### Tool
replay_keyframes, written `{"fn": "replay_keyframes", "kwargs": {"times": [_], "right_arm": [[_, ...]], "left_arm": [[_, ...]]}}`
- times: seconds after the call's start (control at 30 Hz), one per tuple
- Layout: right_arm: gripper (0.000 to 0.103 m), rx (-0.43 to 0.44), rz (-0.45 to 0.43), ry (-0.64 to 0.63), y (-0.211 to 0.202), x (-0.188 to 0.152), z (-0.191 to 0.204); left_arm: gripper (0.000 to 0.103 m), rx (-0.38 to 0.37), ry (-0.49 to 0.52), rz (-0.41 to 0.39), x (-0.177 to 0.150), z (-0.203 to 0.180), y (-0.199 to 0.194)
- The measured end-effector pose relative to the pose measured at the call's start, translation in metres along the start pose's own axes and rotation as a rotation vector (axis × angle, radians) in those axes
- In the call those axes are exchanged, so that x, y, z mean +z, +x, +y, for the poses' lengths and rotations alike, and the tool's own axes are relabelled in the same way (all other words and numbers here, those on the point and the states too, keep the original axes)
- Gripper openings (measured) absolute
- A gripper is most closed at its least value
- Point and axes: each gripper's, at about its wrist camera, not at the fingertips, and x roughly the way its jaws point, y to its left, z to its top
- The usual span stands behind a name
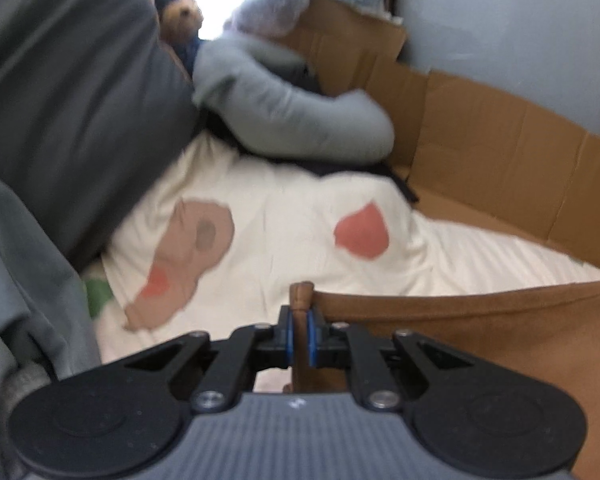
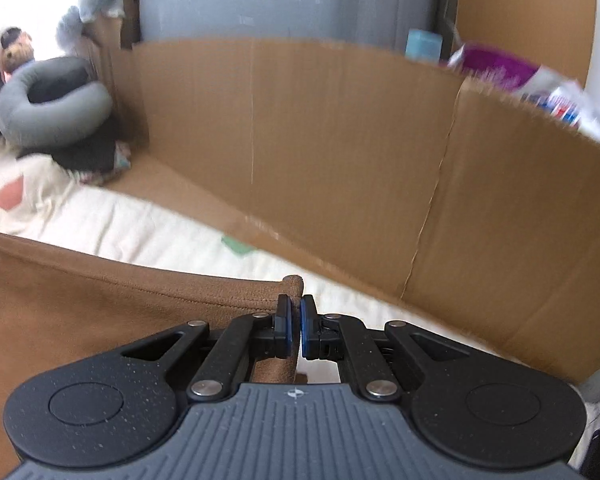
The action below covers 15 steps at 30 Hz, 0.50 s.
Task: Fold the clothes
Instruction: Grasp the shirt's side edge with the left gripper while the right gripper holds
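left gripper (image 1: pixel 299 330) pinches one corner of the brown garment (image 1: pixel 480 332), right gripper (image 2: pixel 296 330) clamps the other corner; its hem stretches taut between them above the cream bedsheet (image 1: pixel 300 216).

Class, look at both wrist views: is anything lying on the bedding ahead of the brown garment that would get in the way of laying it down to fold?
Nothing visible does. Both grippers, left and right, grip the brown garment, and the cream bedding just ahead is bare. The grey ring pillow and cardboard wall lie farther back.
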Motion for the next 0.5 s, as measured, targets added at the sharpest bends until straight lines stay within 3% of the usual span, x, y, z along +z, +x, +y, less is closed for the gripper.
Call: {"fn": "replay_keyframes", "kwargs": {"times": [0.5], "right_arm": [[0.002,-0.048,0.039,0.015,0.032,0.007,0.000]], "left_arm": [[0.007,0.014,0.013,0.001,0.008,0.000,0.028]]}}
